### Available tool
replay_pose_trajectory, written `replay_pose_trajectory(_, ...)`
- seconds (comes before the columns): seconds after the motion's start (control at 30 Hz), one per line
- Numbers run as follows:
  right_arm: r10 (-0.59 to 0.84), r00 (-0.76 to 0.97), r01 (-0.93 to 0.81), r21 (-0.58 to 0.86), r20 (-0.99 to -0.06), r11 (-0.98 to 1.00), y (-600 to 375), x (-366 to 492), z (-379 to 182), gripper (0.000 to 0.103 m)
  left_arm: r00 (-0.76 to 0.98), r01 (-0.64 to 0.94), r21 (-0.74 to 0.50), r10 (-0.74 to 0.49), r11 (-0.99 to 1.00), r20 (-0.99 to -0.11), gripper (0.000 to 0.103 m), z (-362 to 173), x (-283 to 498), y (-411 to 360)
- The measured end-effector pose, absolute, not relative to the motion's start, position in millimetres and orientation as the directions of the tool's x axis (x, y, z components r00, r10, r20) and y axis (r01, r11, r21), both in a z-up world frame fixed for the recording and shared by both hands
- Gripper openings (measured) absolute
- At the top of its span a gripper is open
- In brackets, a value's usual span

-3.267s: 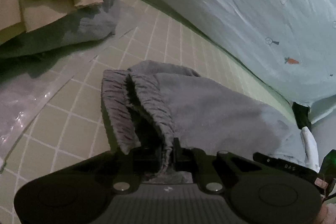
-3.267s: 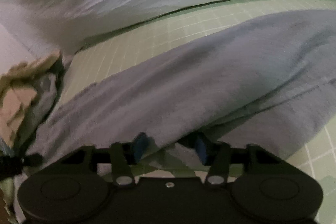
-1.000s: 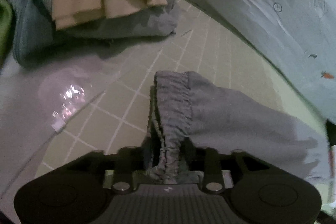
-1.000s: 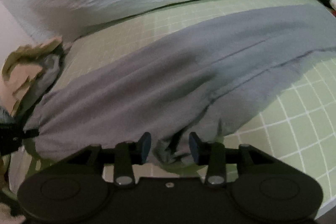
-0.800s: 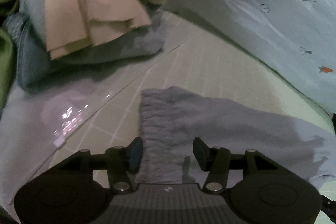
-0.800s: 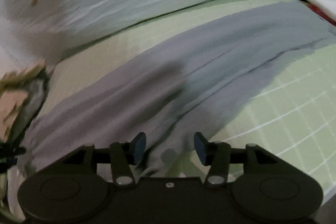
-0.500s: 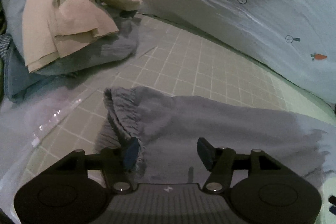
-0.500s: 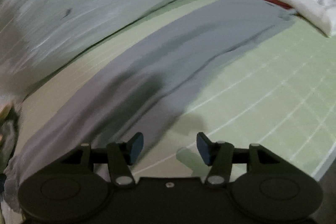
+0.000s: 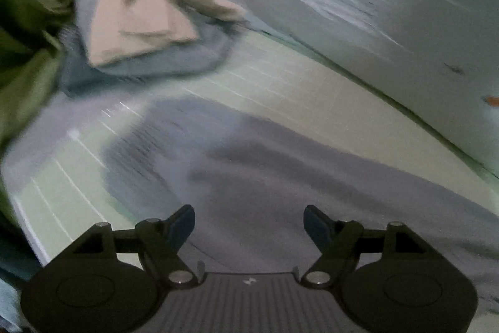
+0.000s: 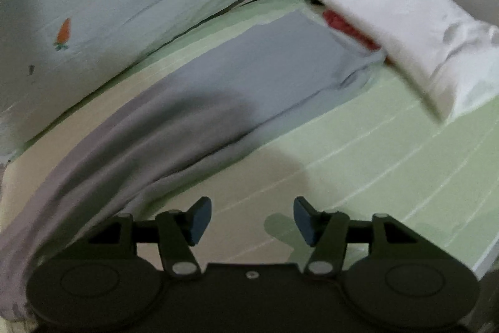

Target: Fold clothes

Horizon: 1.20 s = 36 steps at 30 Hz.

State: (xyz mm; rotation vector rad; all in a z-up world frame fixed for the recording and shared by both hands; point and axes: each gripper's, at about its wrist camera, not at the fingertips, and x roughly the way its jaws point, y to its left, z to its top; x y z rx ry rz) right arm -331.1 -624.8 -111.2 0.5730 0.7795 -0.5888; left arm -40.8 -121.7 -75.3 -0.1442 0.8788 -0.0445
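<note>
Grey trousers [image 9: 280, 177] lie stretched along the green checked mat [image 9: 280, 83], their gathered waistband [image 9: 140, 145] at the left in the blurred left wrist view. My left gripper [image 9: 249, 223] hovers open above the cloth, with nothing between its fingers. In the right wrist view the same trousers [image 10: 249, 77] run from lower left to the leg ends at upper right. My right gripper [image 10: 252, 220] is open over bare mat [image 10: 374, 161], just right of the trousers' edge.
A pile of beige and grey-blue clothes [image 9: 146, 30] sits at the back left. A pale carrot-print quilt [image 9: 374, 5] borders the mat's far side. A white pillow [image 10: 405, 36] over something red [image 10: 343, 24] lies by the leg ends. Green fabric [image 9: 21, 52] hangs at the left.
Both grippers let go of the trousers, opened and drew back. The waistband dropped flat on the mat. The right view swung right toward the leg ends and the pillow.
</note>
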Motion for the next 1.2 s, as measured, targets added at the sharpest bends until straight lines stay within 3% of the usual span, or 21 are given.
replay_pose_trajectory(0.17,-0.276,0.579,0.663,0.246,-0.767,0.708,-686,-332,-112,0.059,0.571,-0.008,-0.207,-0.166,0.978,-0.804,0.077,-90,-75,-179)
replay_pose_trajectory(0.33,-0.279,0.588,0.66,0.251,-0.759,0.708,-734,-322,-119,0.053,0.495,-0.018,-0.294,-0.247,0.956,-0.833,0.069,-108,-92,-211)
replay_pose_trajectory(0.63,-0.284,0.575,0.693,0.274,-0.767,0.667,-790,-297,-135,0.052,0.452,0.035,-0.119,-0.122,0.992,-0.884,0.068,-122,-88,-251)
replay_pose_trajectory(0.73,-0.274,0.57,0.702,0.287,-0.774,0.651,-803,-288,-141,0.052,0.453,0.016,-0.045,-0.047,0.999,-0.89,0.06,-127,-88,-257)
replay_pose_trajectory(0.93,-0.293,0.555,0.711,0.261,-0.778,0.653,-810,-285,-142,0.051,0.497,0.006,0.024,0.018,1.0,-0.867,0.06,-116,-86,-260)
replay_pose_trajectory(1.03,-0.305,0.555,0.711,0.252,-0.774,0.656,-813,-286,-142,0.047,0.506,0.03,0.075,0.05,0.997,-0.861,0.059,-117,-83,-267)
replay_pose_trajectory(1.07,-0.309,0.555,0.711,0.249,-0.772,0.658,-814,-286,-142,0.04,0.514,0.029,0.07,0.045,0.997,-0.856,0.058,-116,-83,-267)
replay_pose_trajectory(1.17,-0.32,0.555,0.712,0.239,-0.768,0.661,-818,-287,-142,0.016,0.539,0.027,0.057,0.033,0.998,-0.842,0.027,-112,-82,-266)
replay_pose_trajectory(1.2,-0.324,0.555,0.712,0.236,-0.766,0.662,-819,-287,-142,0.009,0.547,0.026,0.052,0.029,0.998,-0.837,0.009,-111,-82,-266)
